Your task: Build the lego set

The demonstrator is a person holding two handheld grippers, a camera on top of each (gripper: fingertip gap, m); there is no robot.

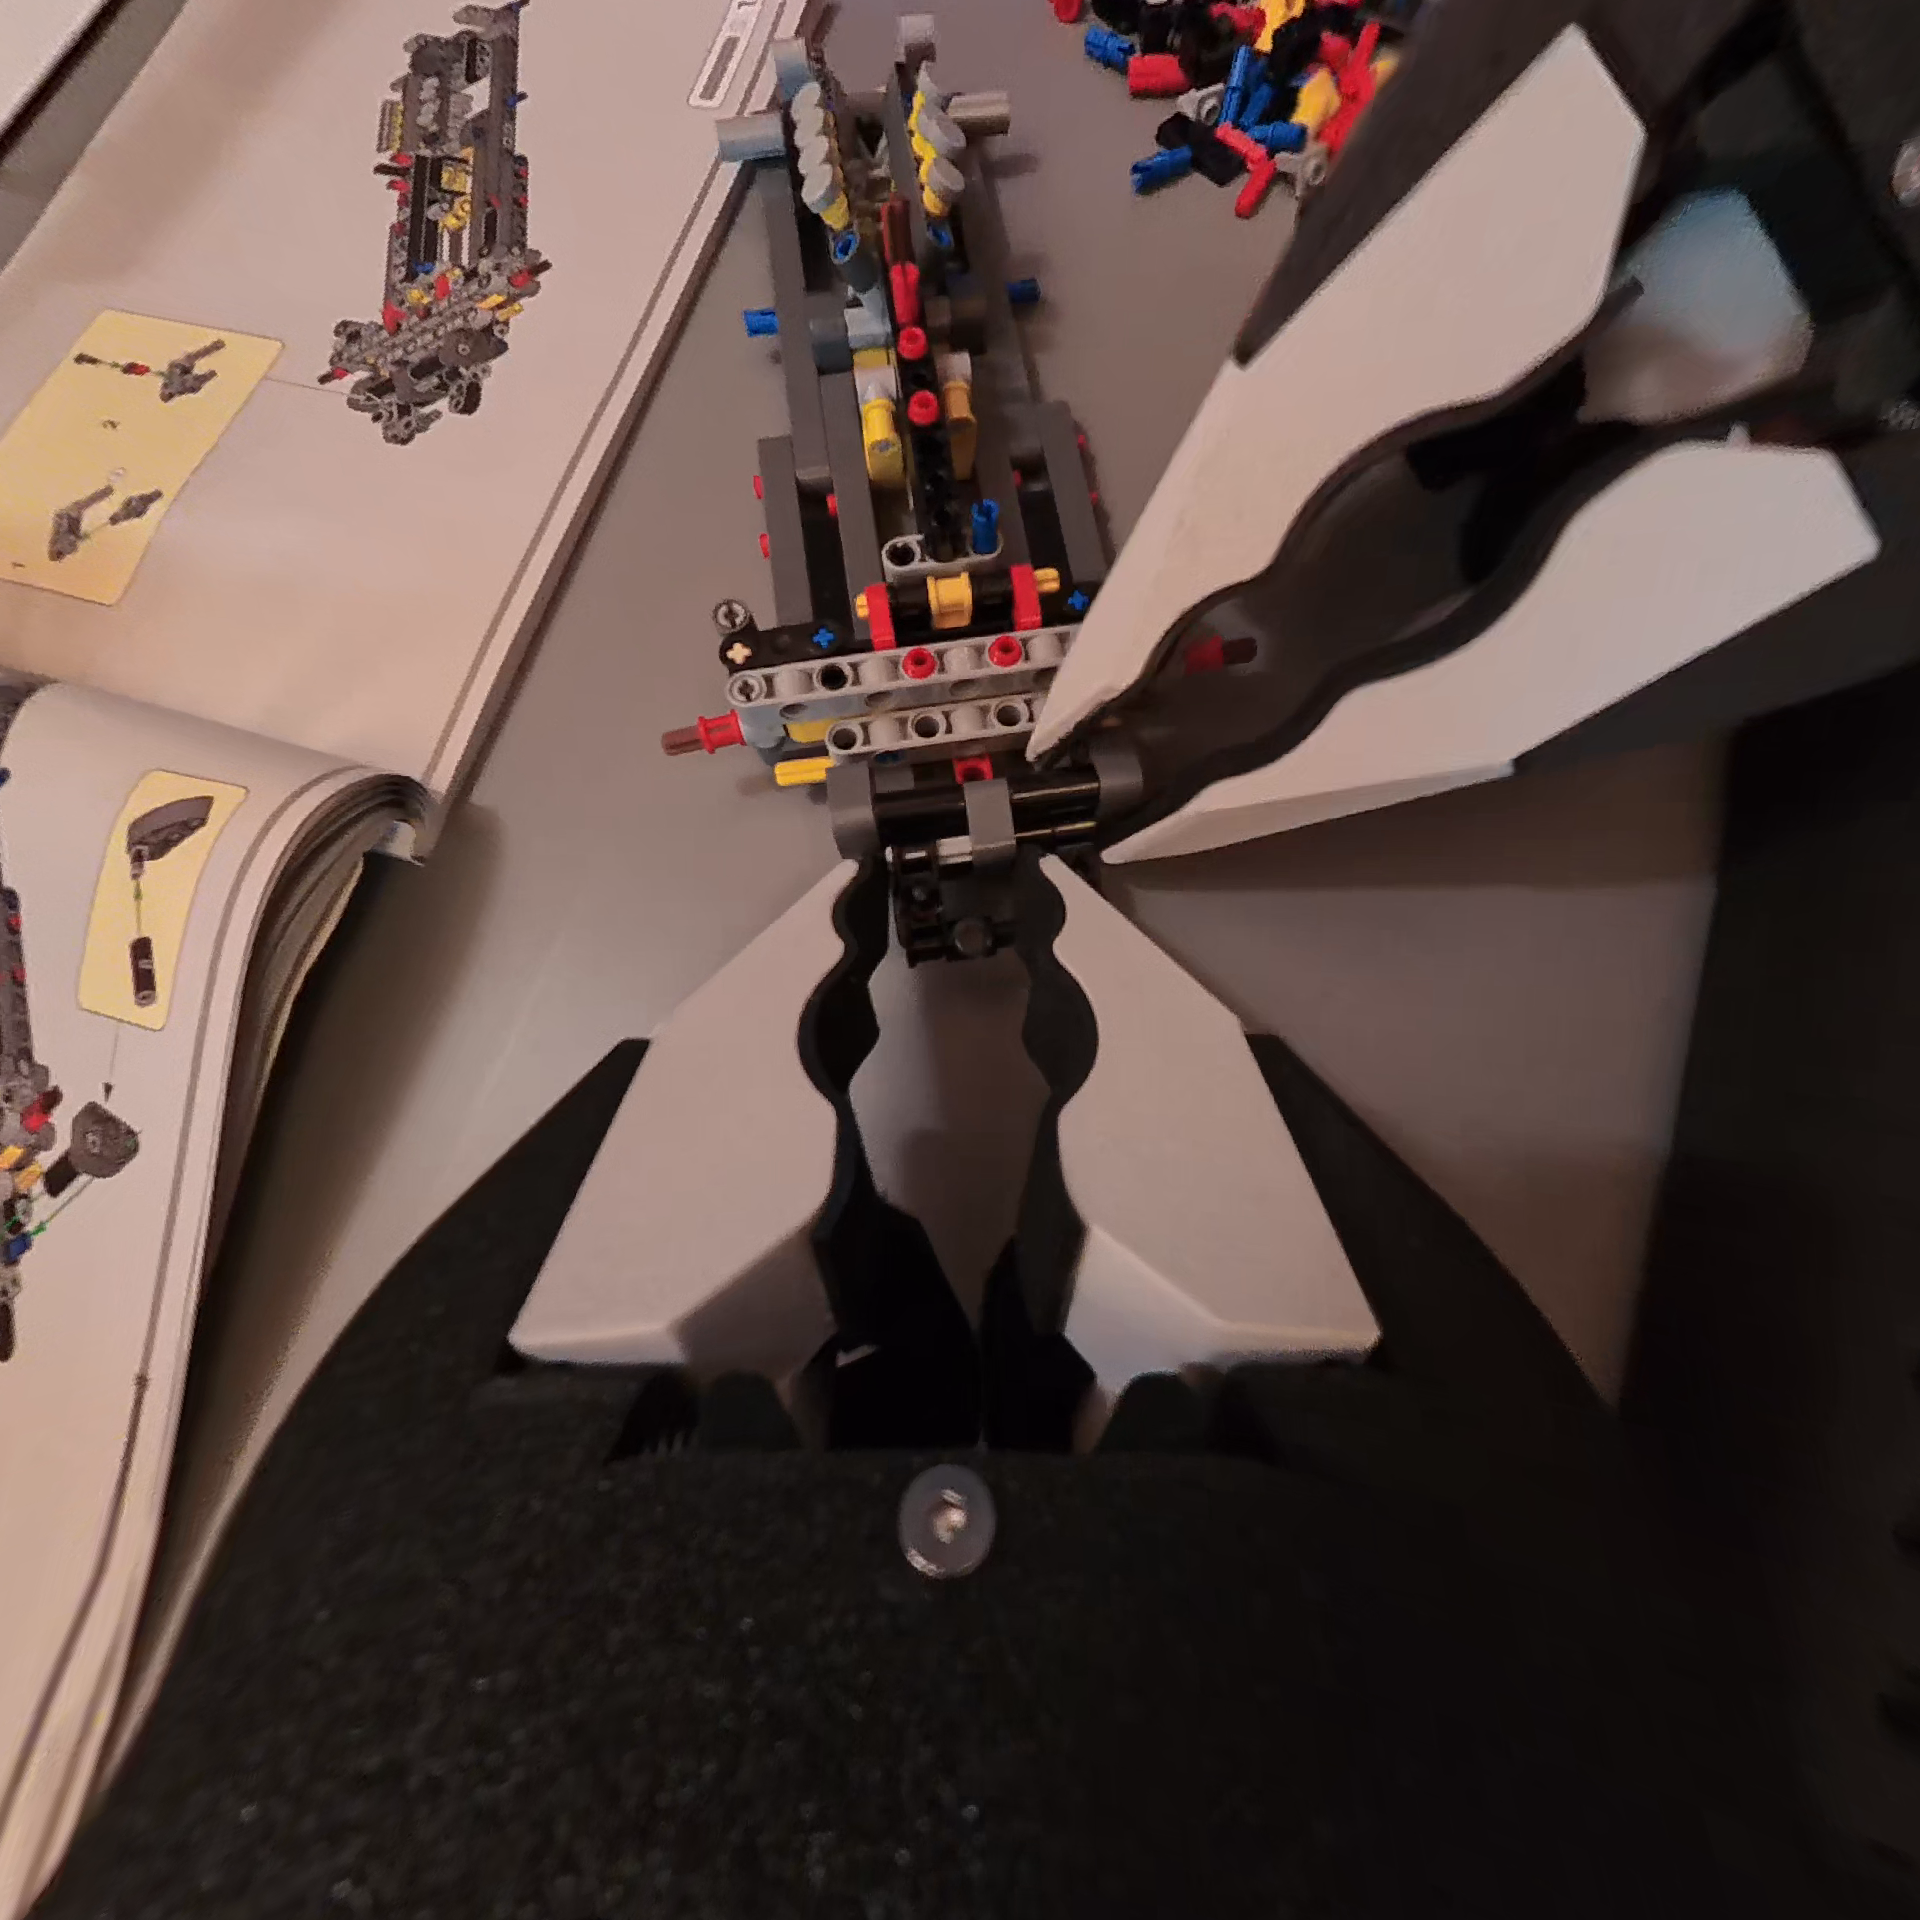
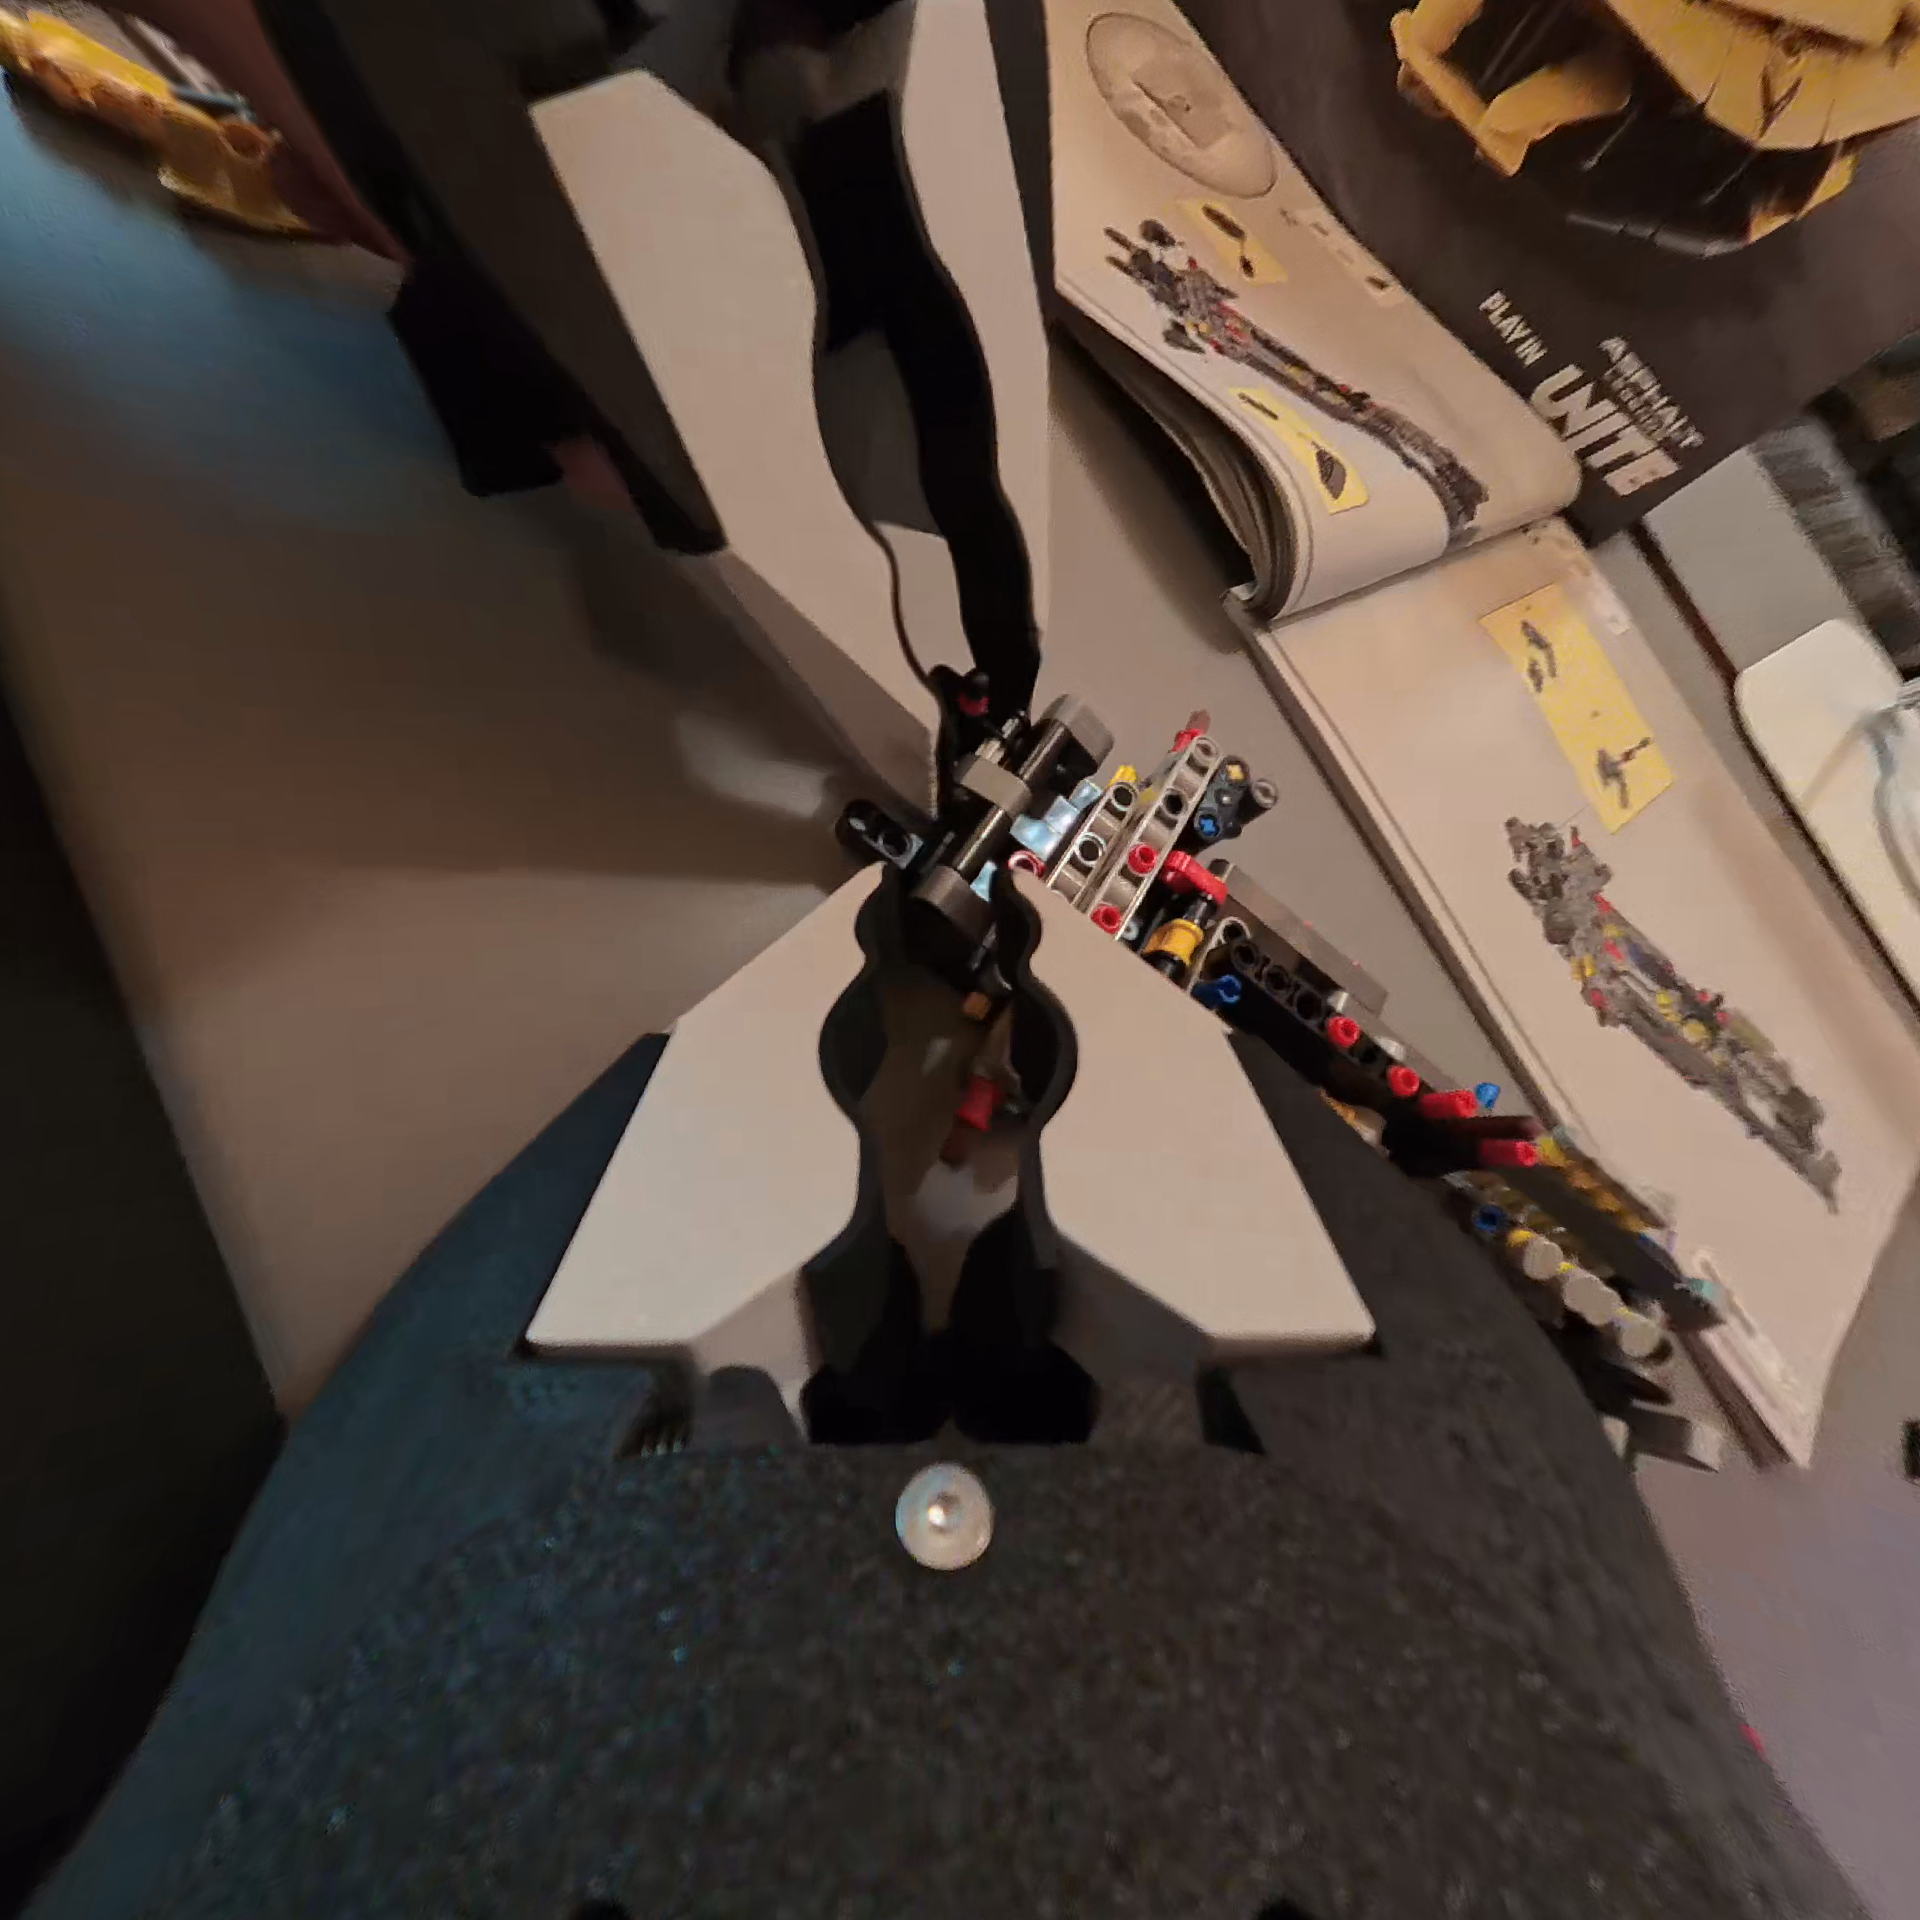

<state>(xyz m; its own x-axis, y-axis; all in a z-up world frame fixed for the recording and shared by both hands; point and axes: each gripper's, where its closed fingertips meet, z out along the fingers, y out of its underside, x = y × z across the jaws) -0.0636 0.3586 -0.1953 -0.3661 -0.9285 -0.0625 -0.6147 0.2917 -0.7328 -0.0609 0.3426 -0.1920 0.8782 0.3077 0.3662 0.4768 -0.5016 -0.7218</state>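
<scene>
Grey-and-black chassis (image 1: 914, 468), long and studded with red, blue and yellow pins, lies on the pale counter (image 1: 623, 582) straight ahead of the left claw (image 1: 951, 904); its near end, a small black sub-assembly (image 1: 945, 914) under a dark axle bar, sits between the left claw's tips, which are closed onto it, apparently to steady the model while the other tool works. Right claw (image 1: 1081, 790), entering from the upper right in this view, meets the same end at the axle bar, tips nearly together. Open instruction book (image 1: 312, 436), left of the claw, within reading reach. Loose pile of small parts (image 1: 1236, 94), far ahead and right, kept clear of the work. Right wrist view: right claw (image 2: 951, 914) pinches the dark axle end of the sub-assembly (image 2: 966, 831), probably to press or seat it; left claw (image 2: 977, 686) reaches down from above, touching the same piece. Chassis (image 2: 1299, 997) trails off to the right of the claw, beside the instruction book (image 2: 1558, 831). Dark product box (image 2: 1558, 260) stands behind the book.
</scene>
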